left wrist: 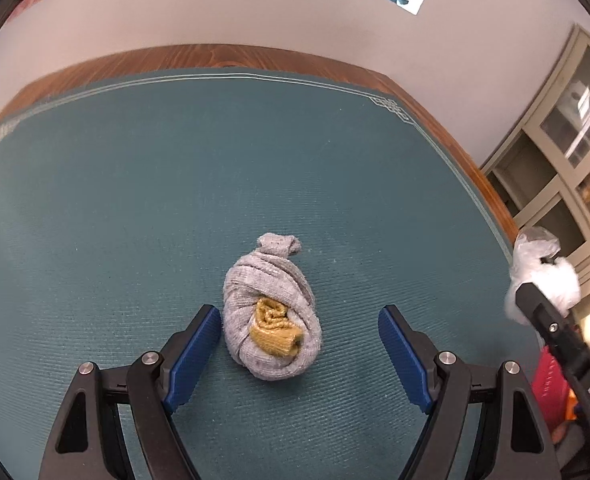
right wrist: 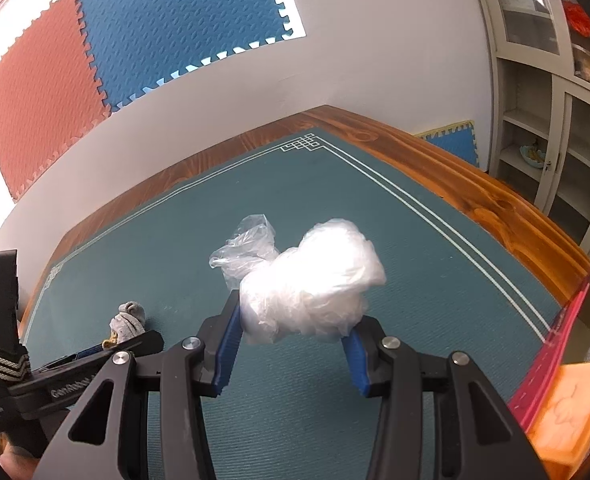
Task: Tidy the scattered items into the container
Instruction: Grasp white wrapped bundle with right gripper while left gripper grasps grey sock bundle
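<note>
Left gripper [left wrist: 299, 336]: spread wide, pads either side of the sock bundle [left wrist: 271, 316] on the green mat [left wrist: 135, 200], not touching.
Right gripper [right wrist: 293, 332]: pinching a crumpled plastic bag [right wrist: 311, 284], held above the mat.
Container [right wrist: 535, 376]: pink wall at right.
Risk: slippery film could slide free; loose sock roll may unravel.

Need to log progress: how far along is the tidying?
Nothing shows as stowed yet. In hand: the right gripper is shut on the plastic bag, near the red container. Left: the sock ball lies on the mat between the open left gripper's fingers, ungrasped.
</note>
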`<state>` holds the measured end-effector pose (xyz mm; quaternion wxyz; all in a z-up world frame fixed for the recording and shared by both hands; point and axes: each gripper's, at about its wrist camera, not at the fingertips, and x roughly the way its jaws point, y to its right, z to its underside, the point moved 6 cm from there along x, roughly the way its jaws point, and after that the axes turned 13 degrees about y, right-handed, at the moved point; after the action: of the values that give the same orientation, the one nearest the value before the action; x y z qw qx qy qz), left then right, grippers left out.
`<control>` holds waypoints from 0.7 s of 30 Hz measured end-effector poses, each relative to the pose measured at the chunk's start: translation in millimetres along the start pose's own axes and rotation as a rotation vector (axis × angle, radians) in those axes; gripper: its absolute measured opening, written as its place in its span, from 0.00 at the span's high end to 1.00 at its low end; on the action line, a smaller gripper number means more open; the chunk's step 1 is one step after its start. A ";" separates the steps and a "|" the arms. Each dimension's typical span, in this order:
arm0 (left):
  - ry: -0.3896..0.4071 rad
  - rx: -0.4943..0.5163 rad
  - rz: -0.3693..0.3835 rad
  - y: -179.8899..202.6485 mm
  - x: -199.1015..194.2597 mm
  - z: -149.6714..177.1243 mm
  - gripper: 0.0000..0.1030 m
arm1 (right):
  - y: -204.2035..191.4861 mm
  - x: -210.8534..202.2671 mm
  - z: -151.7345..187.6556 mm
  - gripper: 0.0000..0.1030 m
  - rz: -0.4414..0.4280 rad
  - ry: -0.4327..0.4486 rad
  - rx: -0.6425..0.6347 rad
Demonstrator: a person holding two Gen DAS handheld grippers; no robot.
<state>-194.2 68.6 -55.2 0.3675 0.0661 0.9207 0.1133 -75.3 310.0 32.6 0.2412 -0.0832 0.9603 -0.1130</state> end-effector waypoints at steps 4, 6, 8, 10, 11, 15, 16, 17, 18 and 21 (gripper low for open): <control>0.032 0.062 -0.049 3.1 2.7 1.3 0.27 | -0.8 -0.3 1.5 0.52 0.005 0.002 -0.011; 0.042 0.086 -0.079 0.4 2.9 1.0 0.40 | 0.9 -1.7 2.3 0.52 0.010 0.004 -0.012; 0.048 0.084 -0.088 -2.9 2.0 -0.3 0.55 | 1.8 -2.4 2.3 0.52 0.015 0.007 -0.012; 0.049 0.052 -0.076 -7.3 0.1 -2.1 0.57 | 2.4 -3.3 2.3 0.52 0.021 0.014 -0.012; 0.052 0.040 -0.077 -9.6 -1.2 -3.4 0.57 | 2.5 -3.7 2.0 0.52 0.023 0.017 -0.015; 0.099 0.051 -0.105 -8.9 -10.3 -11.5 0.57 | 1.7 -5.4 0.6 0.52 0.033 0.033 -0.022; 0.115 0.061 -0.110 -7.1 -14.6 -12.7 0.57 | 1.9 -5.9 0.4 0.52 0.034 0.036 -0.023; 0.131 0.073 -0.116 -5.0 -19.7 -13.8 0.57 | 2.0 -6.6 0.0 0.52 0.035 0.040 -0.024; 0.147 0.085 -0.120 -2.4 -24.4 -14.9 0.57 | 2.3 -7.5 -0.8 0.52 0.037 0.046 -0.025; 0.193 0.119 -0.126 6.8 -39.2 -17.9 0.57 | 1.8 -11.6 -3.9 0.52 0.048 0.069 -0.029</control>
<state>-178.0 64.3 -14.8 0.2788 0.0183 0.9593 0.0411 -67.2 314.9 40.6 0.2092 -0.0599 0.9713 -0.0960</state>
